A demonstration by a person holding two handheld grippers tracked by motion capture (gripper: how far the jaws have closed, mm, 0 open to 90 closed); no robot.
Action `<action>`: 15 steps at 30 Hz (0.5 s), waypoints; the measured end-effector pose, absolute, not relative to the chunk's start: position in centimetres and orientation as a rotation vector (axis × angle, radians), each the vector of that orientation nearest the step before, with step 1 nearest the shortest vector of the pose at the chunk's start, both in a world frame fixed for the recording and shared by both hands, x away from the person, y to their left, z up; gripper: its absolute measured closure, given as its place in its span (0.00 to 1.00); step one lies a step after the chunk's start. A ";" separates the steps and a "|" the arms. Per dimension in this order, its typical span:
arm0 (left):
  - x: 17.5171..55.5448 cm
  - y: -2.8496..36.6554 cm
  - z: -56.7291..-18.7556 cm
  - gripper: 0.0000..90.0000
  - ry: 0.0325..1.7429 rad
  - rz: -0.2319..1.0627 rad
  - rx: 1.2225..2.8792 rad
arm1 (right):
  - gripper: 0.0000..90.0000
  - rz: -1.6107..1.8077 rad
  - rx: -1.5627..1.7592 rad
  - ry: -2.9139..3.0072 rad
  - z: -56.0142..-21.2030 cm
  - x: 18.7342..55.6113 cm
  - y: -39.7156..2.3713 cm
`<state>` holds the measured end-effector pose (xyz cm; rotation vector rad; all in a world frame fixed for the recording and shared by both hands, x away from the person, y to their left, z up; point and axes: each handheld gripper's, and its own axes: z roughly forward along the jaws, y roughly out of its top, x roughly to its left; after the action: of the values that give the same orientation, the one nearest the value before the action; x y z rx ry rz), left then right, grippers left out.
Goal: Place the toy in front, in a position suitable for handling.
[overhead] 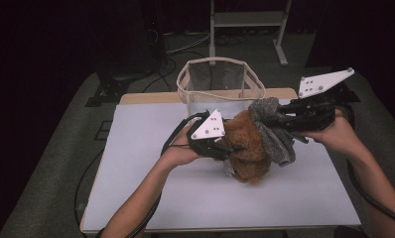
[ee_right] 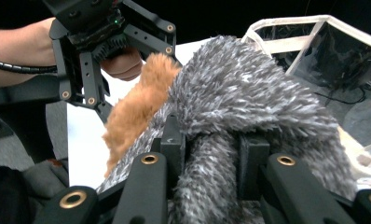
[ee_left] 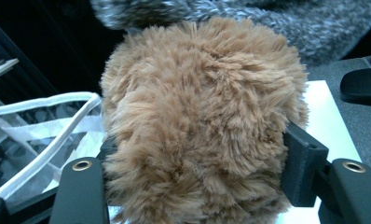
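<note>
With the left gripper (overhead: 229,148) clamped on the fluffy tan-brown fleece sock (overhead: 247,148) and the right gripper (overhead: 269,119) pinching the fuzzy grey marled sock (overhead: 277,130), both held above the white table (overhead: 151,183), neither yet seems to be in the clear white-trimmed bag (overhead: 219,82) behind.

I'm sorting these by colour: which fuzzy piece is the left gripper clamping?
The tan-brown fuzzy piece, squeezed by the left gripper. The grey speckled fuzzy piece sits in the right gripper instead.

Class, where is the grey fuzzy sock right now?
In the high view, the grey sock hangs from the right gripper, against the brown sock, before the mesh basket.
</note>
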<state>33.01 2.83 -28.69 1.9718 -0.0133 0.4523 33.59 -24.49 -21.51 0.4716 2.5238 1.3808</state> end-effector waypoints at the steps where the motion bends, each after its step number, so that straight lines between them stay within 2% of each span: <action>1: 32.9 2.5 -28.6 0.38 -0.026 0.459 1.977 | 0.76 1.368 0.465 2.534 -21.3 33.6 -24.2; 9: 32.4 2.4 -28.7 0.38 -0.031 0.486 1.989 | 0.76 1.281 0.363 2.621 -20.2 34.1 -20.6; 15: 32.5 2.6 -28.5 0.38 -0.024 0.482 1.997 | 0.76 1.262 0.407 2.581 -19.1 33.9 -22.5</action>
<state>32.53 2.62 -28.53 1.9966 -0.0236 0.4817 33.86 -22.48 -19.12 0.4072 2.5814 1.2616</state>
